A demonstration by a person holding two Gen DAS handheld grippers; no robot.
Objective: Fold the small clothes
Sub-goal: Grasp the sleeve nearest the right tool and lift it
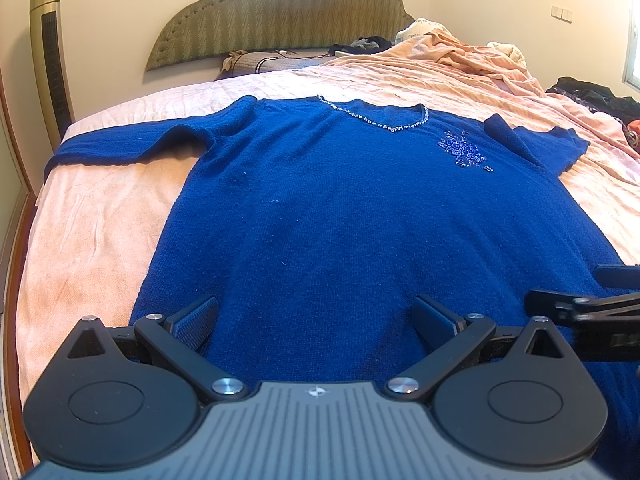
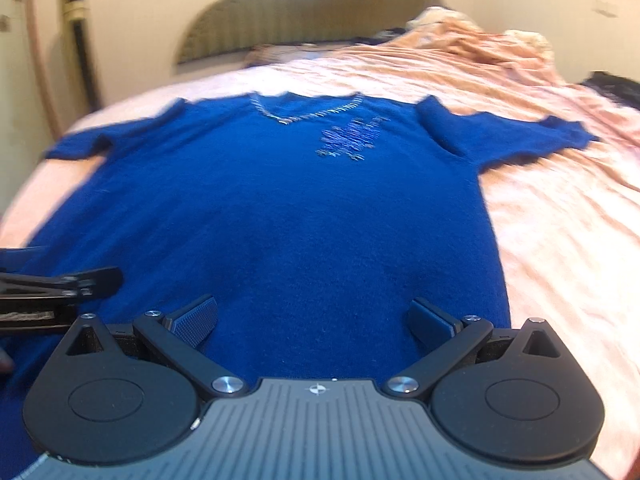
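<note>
1. Blue sweater (image 1: pixel 340 208) lies flat and face up on the bed (image 1: pixel 92 220), neckline toward the headboard (image 1: pixel 280 12), hem nearest the grippers; nothing is folded yet.
2. Relative to the sweater's body, one sleeve (image 1: pixel 132 144) stretches out to the left edge of the bed, and the other sleeve (image 2: pixel 516 136) juts out on the opposite side toward the rumpled pink blanket (image 1: pixel 480 64).
3. Left gripper (image 1: pixel 316 320) hovers over the hem end of the sweater, its jaws spread wide and holding nothing.
4. Right gripper (image 2: pixel 312 320) sits just beside it over the same hem area, jaws likewise apart and empty; this view is blurred, so the gripper is probably moving.
5. Judging from this, the fold is only starting. A likely first move is for each gripper to reach a sleeve or side edge, pinch the knit, and carry it across the body toward the beaded motif (image 1: pixel 464 150).
</note>
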